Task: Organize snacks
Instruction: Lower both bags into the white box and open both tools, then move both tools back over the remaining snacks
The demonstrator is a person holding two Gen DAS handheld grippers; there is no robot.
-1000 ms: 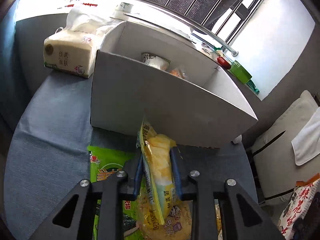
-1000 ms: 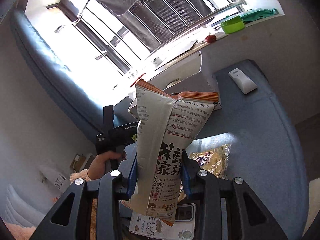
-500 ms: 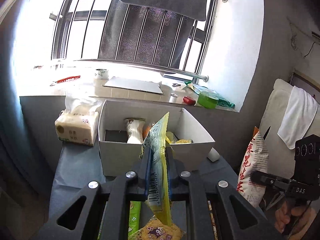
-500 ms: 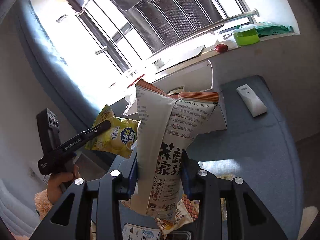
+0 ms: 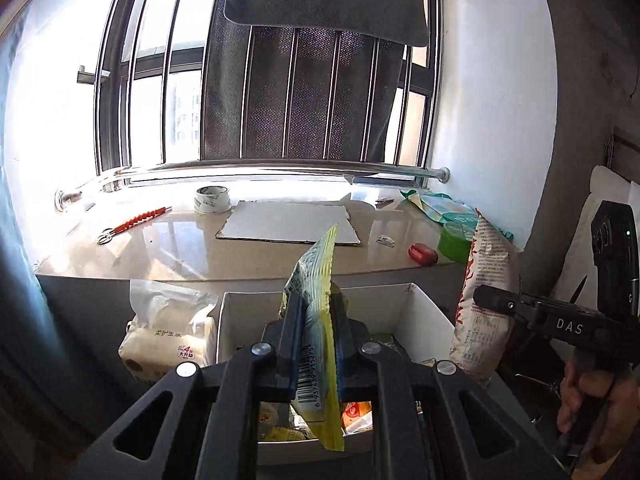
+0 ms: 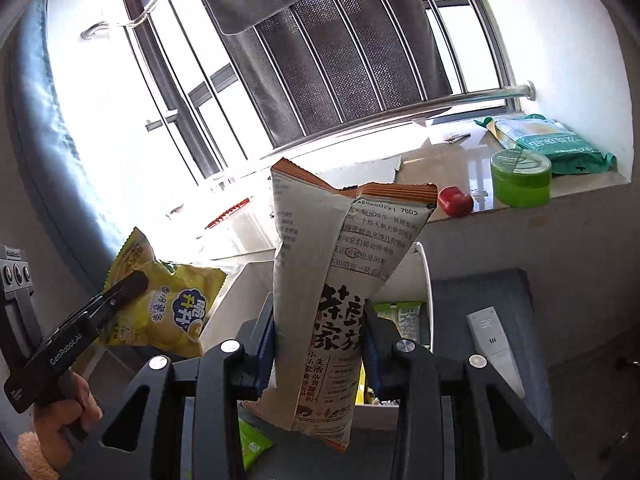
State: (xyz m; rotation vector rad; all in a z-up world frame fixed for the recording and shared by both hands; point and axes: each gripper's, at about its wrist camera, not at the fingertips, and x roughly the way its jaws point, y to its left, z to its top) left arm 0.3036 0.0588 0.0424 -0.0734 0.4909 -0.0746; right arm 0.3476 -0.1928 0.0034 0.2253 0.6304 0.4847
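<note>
My left gripper is shut on a yellow chip bag and holds it upright above the open white box. It also shows in the right wrist view, left of the box. My right gripper is shut on a white and orange snack bag, held upright over the box's near edge. That bag shows in the left wrist view at the box's right side. Several snack packs lie inside the box.
A tissue pack stands left of the box. The windowsill behind holds a tape roll, cardboard sheet, red object and green tub. A white remote lies on the blue table. A green packet lies below.
Both grippers have risen and moved toward the box with their bags. The left gripper's chip bag went from near the table to above the box opening.
</note>
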